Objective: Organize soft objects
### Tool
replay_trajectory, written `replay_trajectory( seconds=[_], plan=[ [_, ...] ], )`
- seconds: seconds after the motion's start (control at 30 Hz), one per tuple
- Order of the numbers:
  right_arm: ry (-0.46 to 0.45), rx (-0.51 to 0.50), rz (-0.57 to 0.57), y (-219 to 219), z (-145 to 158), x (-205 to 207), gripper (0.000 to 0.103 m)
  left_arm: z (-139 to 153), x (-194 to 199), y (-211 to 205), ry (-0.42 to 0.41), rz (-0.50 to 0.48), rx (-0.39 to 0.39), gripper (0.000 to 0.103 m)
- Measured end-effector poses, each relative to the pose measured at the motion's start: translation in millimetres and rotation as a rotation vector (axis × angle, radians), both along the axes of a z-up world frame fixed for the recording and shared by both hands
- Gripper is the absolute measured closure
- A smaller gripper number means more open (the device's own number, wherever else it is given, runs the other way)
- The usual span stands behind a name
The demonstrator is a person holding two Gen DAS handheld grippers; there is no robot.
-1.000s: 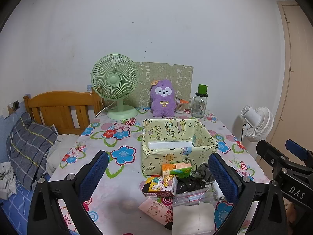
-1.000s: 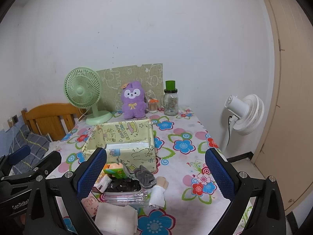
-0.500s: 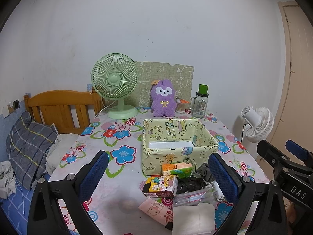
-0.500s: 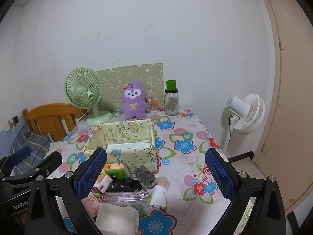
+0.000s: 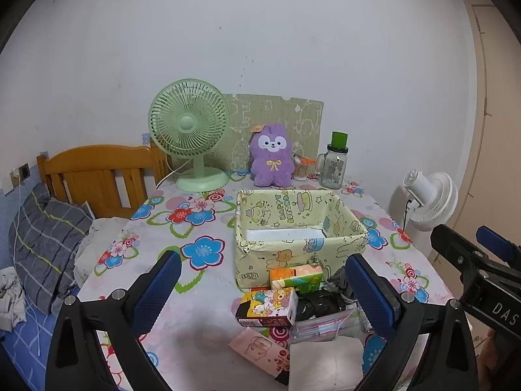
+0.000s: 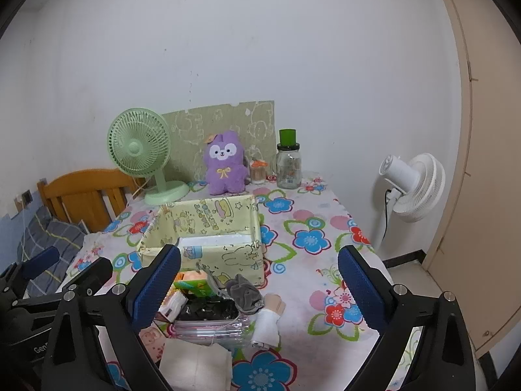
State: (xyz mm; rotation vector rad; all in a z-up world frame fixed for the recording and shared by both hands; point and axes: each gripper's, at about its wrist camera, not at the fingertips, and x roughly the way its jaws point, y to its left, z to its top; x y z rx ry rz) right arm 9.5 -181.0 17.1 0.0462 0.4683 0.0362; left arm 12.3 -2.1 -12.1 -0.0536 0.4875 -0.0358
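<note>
Grey sock (image 6: 245, 293) shows clearly only past the right tool (image 6: 259, 288).

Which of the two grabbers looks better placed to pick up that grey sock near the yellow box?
Probably the right gripper. The grey sock lies almost midway between its open fingers, just short of the yellow box. From the left gripper, also open and empty, the sock is mostly hidden behind its right finger.
</note>
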Motion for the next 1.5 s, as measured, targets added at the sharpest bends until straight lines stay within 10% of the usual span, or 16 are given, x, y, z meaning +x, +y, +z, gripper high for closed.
replay_trajectory(
  seconds=[1.5],
  plan=[
    [0.299,0.017,0.050,14.5,-101.4,96.2,0.015,-95.5,83.1,-10.5,0.331,-0.042,-0.016,0.021]
  ],
)
